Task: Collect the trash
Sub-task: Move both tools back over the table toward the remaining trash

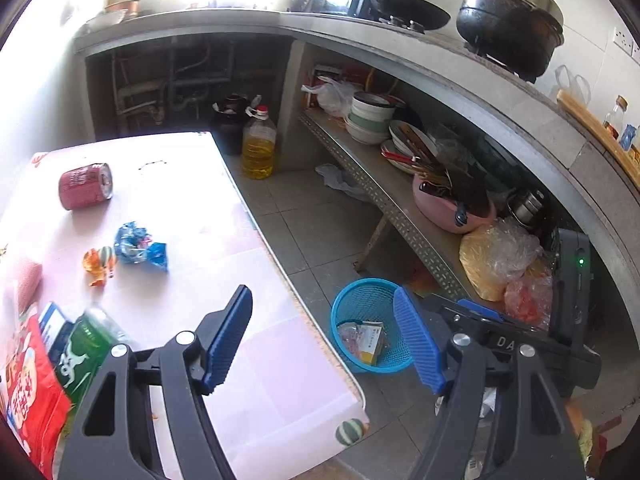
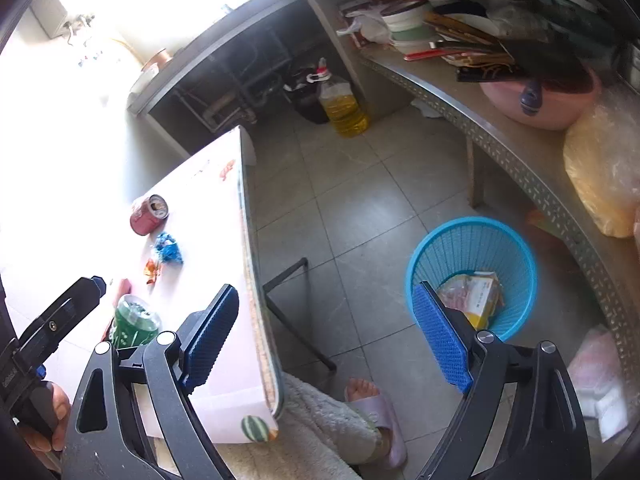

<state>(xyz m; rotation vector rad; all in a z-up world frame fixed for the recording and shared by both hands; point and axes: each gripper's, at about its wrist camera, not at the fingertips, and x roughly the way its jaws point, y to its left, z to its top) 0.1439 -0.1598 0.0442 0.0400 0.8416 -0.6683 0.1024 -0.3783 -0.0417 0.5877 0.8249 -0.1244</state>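
Both grippers are standing open and empty. The left gripper (image 1: 322, 340) is hanging over the table's (image 1: 248, 360) near right edge; the right gripper (image 2: 324, 340) is hanging over the floor between that edge and the bin (image 2: 472, 276).

The bin is standing on the floor beside the table, under the shelf (image 1: 360, 168), and is already holding some packets. Trash is still lying on the table:
- a red can (image 1: 85, 186) on its side, toward the far left;
- a blue wrapper (image 1: 140, 246) and an orange wrapper (image 1: 98, 262), just beside each other, mid-table near the left edge;
- a green can (image 1: 86, 344) at the near left corner, touching a red bag (image 1: 30, 396).

Judged step: reaching back for the next piece. The green can is lying nearest to the left gripper. Recommended procedure:
- Keep the jaws wide during the approach.
- Straddle the can across its round side, not its ends, so that it is not rolling away.
- Avoid snagging the red bag.
- For wrappers, descend until the pads are almost touching the cloth, then close.
- Release only when directly above the bin's mouth.
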